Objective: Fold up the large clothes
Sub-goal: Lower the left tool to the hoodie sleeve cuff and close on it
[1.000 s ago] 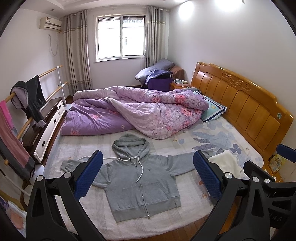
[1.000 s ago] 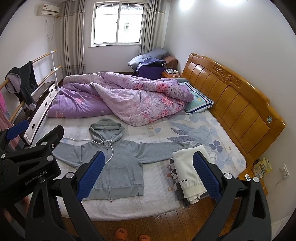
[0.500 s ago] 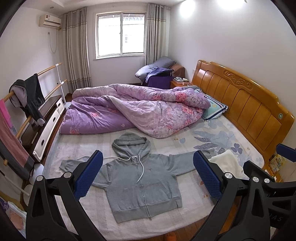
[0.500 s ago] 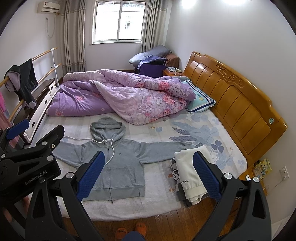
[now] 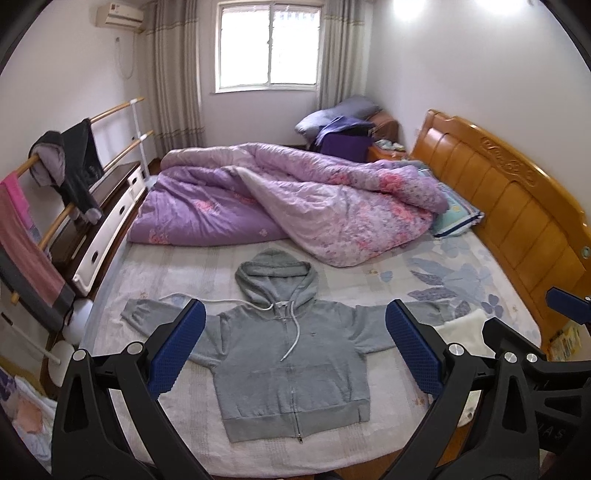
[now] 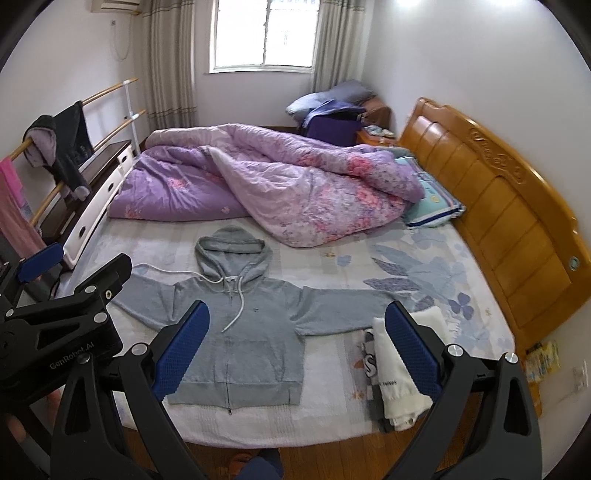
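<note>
Hoodie (image 5: 291, 354) flat on bed (image 5: 461, 269), beyond both spread tongs (image 5: 295, 350) (image 6: 297, 350) (untouched)

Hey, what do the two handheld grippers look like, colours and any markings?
Both the left gripper and the right gripper have matte black angular frames with triangular cut-outs, silver bolts, and two fingers faced with dimpled blue pads. In the right wrist view, the left gripper's body shows white "GenRobot.AI" lettering.

A lived-in home bedroom

I see a bed (image 5: 461, 280) with a carved wooden headboard (image 5: 517, 206), a rumpled purple quilt (image 5: 295, 199), a curtained window (image 5: 267, 44), a wall air conditioner (image 5: 120, 13) and a clothes rail (image 5: 110, 110).
</note>
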The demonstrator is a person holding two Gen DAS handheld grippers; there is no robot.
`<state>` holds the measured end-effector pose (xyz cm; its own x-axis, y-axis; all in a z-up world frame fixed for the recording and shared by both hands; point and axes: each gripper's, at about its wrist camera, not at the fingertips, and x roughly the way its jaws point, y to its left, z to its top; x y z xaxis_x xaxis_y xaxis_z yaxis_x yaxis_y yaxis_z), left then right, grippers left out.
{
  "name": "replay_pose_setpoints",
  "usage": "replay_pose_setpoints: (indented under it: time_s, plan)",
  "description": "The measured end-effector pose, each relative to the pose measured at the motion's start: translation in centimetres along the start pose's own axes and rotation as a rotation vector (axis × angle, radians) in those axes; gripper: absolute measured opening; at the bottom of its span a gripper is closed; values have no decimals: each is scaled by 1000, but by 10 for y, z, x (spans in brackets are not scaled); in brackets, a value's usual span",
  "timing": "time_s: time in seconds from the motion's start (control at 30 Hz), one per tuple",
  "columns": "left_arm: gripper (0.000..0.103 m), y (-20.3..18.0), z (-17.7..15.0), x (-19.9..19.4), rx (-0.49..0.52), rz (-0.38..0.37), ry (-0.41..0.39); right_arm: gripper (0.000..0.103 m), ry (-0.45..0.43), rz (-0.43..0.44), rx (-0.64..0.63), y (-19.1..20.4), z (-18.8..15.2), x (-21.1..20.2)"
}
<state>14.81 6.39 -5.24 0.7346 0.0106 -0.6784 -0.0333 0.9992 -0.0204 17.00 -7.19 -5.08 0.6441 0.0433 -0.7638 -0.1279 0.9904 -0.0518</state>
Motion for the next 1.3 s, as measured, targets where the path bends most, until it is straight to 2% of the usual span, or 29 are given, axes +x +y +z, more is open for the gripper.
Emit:
replay_pose_setpoints:
  time_s: [0.13, 0.3, 0.43, 0.6, 0.8, 0.9, 1.07, 1.17, 1.2, 1.23, 1.3]
  plan:
    - [98, 5, 11, 33, -13, 55, 36, 92, 38, 55, -49, 2, 19, 40]
    - [98, 16, 16, 90, -52, 123, 138, 92, 108, 123, -119, 10, 36, 97]
    - [98, 36, 7, 133, -78, 137, 226, 92, 174, 162, -188, 29, 38, 139]
    - [98, 81, -21, 182, -119, 135, 328, 92, 280, 190, -276, 69, 28, 197]
    - [98, 163, -74, 233, -297, 122, 436, 92, 386, 187, -342, 125, 5, 256]
    - [98, 217, -103, 263, -410, 61, 489, 92, 427, 172, -337, 148, -4, 284]
    - [97, 307, -147, 319, -448, 74, 586, 92, 476, 166, -251, 187, -22, 336]
    - [97, 368, -169, 349, -512, 84, 614, 91, 521, 185, -181, 210, -35, 370]
    - [97, 388, -176, 358, -546, 91, 620, 87, 539, 210, -136, 217, -39, 385]
    - [97, 418, -185, 369, -614, 84, 613, 79, 562, 228, -97, 223, -44, 398]
    - [97, 457, -195, 383, -696, 96, 578, 67, 599, 249, -47, 235, -51, 420]
